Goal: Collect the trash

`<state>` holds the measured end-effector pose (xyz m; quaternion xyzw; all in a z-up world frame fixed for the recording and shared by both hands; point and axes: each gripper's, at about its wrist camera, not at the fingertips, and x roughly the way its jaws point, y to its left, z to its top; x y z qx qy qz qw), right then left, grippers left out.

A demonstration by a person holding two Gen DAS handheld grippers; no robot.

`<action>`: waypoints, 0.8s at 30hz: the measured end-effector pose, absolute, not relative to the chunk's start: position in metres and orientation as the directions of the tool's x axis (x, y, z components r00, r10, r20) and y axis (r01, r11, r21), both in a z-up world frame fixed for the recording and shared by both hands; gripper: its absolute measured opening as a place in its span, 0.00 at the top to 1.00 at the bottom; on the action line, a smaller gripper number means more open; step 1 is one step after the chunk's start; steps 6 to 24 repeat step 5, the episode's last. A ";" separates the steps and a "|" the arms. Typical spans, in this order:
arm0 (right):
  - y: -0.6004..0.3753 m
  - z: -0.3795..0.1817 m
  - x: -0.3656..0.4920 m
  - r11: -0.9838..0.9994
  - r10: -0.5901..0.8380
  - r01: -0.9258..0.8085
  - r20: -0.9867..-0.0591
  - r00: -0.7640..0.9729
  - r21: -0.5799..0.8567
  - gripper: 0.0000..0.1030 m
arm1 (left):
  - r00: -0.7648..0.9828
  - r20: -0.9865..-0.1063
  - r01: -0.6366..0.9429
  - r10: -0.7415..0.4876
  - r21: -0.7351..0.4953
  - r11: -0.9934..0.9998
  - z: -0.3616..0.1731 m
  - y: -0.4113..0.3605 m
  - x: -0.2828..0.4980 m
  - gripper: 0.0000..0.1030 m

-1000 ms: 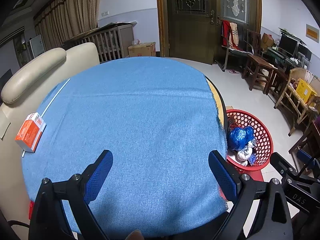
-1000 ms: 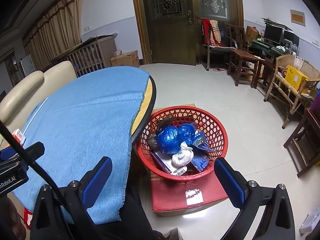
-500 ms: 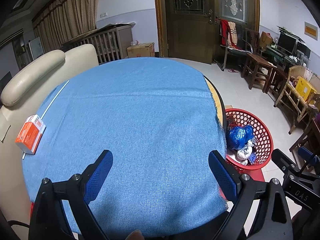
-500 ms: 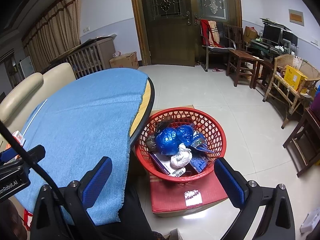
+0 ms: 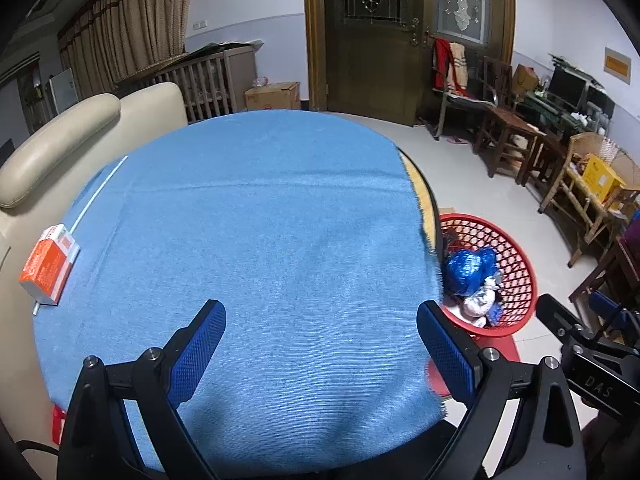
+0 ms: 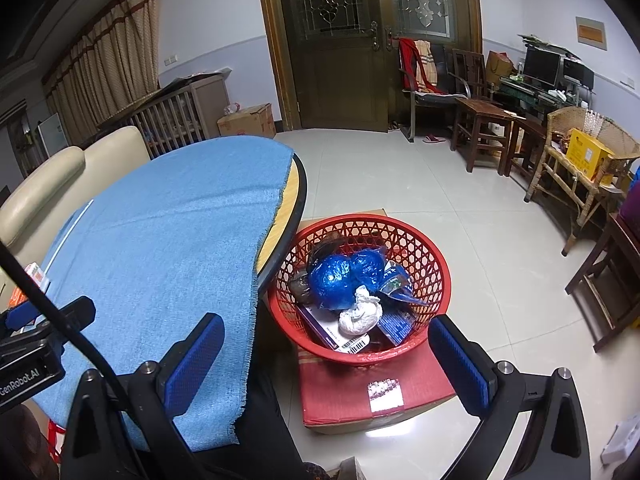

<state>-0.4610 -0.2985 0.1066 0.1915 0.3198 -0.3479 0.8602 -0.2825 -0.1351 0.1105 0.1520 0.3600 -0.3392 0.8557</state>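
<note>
A red mesh basket (image 6: 436, 264) stands on a red box on the floor, right of the round table. It holds crumpled blue plastic (image 6: 340, 276), a white wad (image 6: 360, 316) and flat packets. The basket also shows in the left wrist view (image 5: 516, 264). My left gripper (image 5: 320, 344) is open and empty above the near part of the blue tablecloth (image 5: 260, 240). My right gripper (image 6: 326, 360) is open and empty, near the table's right edge and in front of the basket. An orange and white carton (image 5: 48, 264) lies at the table's left edge.
A cream sofa (image 5: 80, 128) presses against the table's left side. A red box (image 6: 360, 392) sits under the basket. Wooden chairs (image 6: 484, 124) and a wicker chair (image 6: 588, 172) line the right wall. A white strip (image 5: 100, 188) lies on the cloth's left.
Both views have shifted only slightly. Both grippers stay open and empty, and nothing on the table or in the basket has moved.
</note>
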 end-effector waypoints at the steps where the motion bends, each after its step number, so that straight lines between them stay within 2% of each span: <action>1: -0.299 0.107 -0.461 0.685 -0.476 0.721 -0.684 0.553 0.107 0.00 | 0.508 -0.716 0.695 -0.478 0.012 0.719 0.111 -0.135 -0.284 0.07; 24: -0.298 0.107 -0.462 0.684 -0.476 0.721 -0.684 0.553 0.107 0.00 | 0.516 -0.708 0.706 -0.482 0.032 0.708 0.112 -0.137 -0.290 0.07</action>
